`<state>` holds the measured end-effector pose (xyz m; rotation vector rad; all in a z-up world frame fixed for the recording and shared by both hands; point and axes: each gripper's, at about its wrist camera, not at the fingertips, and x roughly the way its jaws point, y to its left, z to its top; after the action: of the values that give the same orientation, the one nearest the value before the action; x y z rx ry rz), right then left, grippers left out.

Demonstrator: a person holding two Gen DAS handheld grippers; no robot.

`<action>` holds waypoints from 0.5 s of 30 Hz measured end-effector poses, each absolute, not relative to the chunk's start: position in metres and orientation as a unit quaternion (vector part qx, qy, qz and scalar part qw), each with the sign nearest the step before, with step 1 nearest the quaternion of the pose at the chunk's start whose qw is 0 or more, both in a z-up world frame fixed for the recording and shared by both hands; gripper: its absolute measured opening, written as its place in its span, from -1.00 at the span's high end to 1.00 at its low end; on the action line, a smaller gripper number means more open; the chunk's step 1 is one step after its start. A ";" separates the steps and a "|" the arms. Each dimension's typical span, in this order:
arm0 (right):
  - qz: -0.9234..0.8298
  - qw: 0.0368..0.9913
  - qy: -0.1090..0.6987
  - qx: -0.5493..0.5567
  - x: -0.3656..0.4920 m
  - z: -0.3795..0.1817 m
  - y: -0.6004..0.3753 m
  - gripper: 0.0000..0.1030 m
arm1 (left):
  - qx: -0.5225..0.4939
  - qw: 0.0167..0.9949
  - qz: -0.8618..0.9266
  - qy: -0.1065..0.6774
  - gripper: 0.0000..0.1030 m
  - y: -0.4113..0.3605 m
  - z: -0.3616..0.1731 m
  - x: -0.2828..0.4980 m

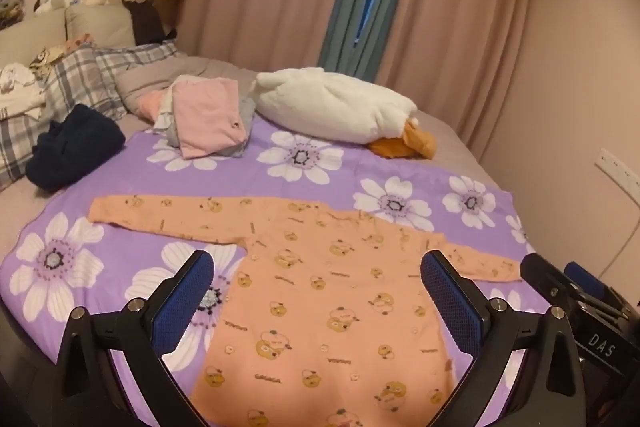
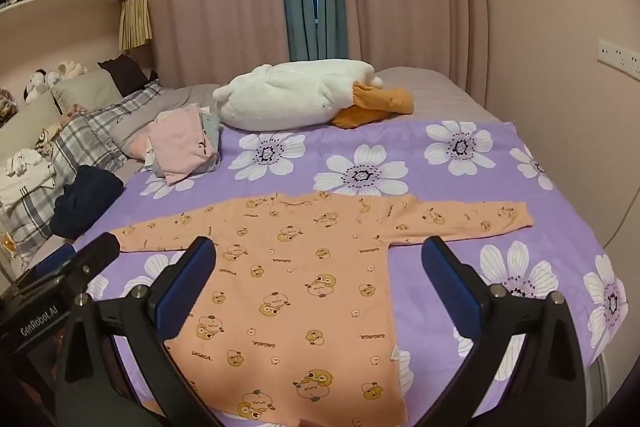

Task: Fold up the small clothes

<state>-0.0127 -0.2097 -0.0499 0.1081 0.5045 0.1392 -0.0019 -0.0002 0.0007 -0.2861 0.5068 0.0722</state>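
An orange long-sleeved shirt [image 1: 320, 291] with a cartoon print lies flat on the purple flowered sheet [image 1: 80, 211], sleeves spread left and right. It also shows in the right wrist view [image 2: 296, 291]. My left gripper [image 1: 318, 267] is open and empty, held above the shirt's body. My right gripper [image 2: 319, 253] is open and empty, above the shirt's lower right side. Each gripper shows at the edge of the other's view, the right one as a dark body [image 1: 560, 287], the left one likewise [image 2: 76, 267].
A stack of folded pink and grey clothes [image 1: 208, 119] lies behind the shirt. A dark blue garment [image 1: 72, 147] lies at the left. A white duck plush [image 1: 332, 107] lies at the back. Plaid pillows [image 1: 80, 79] are at the left. A wall [image 2: 560, 27] borders the right.
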 end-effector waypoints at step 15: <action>0.055 0.963 0.261 0.050 -0.006 -0.054 -0.208 -1.00 | -0.133 0.960 0.030 0.245 -0.99 0.000 -0.002 -0.005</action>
<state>-0.0056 -0.2081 -0.0536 0.1008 0.5276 0.1105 -0.0055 0.0004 -0.0015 -0.2699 0.4962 0.0604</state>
